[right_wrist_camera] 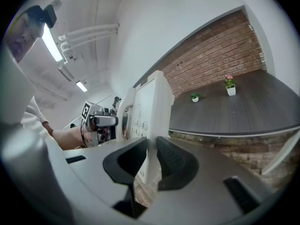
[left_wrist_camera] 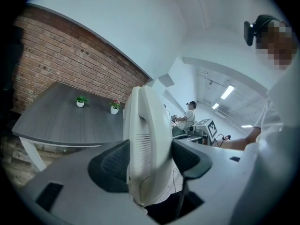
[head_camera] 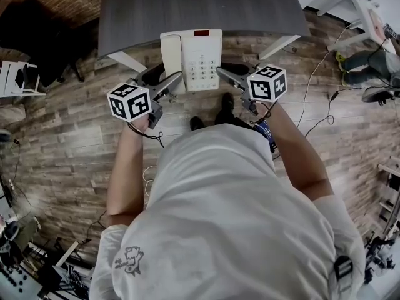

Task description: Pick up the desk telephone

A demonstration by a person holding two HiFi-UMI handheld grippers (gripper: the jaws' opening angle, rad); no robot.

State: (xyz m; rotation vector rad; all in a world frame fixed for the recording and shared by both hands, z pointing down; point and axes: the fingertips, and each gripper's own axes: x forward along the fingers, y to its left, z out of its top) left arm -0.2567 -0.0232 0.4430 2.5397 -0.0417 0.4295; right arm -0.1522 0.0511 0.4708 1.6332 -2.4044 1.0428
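Two large surfaces are lying ahead of and below the tools: the plank floor (head_camera: 69,142) is running beneath both grippers, and the grey desk (head_camera: 200,8) is standing just beyond their tips. The person's white-shirted torso (head_camera: 237,211) is filling the space behind the tools, with both forearms reaching forward.

The desk telephone (head_camera: 191,60) is hanging between the two tools, gripped from both sides at the desk's near edge and above the floor, keypad (head_camera: 201,67) facing up.

The left gripper (head_camera: 164,80) is clamping the handset side of the telephone (left_wrist_camera: 145,139); its dark pads are pressing on the cream casing from either side (left_wrist_camera: 149,161). The right gripper (head_camera: 230,74) is clamping the keypad side (right_wrist_camera: 150,111), its jaws drawn close on the thin edge of the casing (right_wrist_camera: 151,161).

Each tool is carrying a marker cube, left (head_camera: 129,102) and right (head_camera: 267,83), behind its jaws.

Farther ahead on the desk, a green potted plant (left_wrist_camera: 80,101) and a flowering potted plant (left_wrist_camera: 114,107) are standing upright, well apart from the tools.
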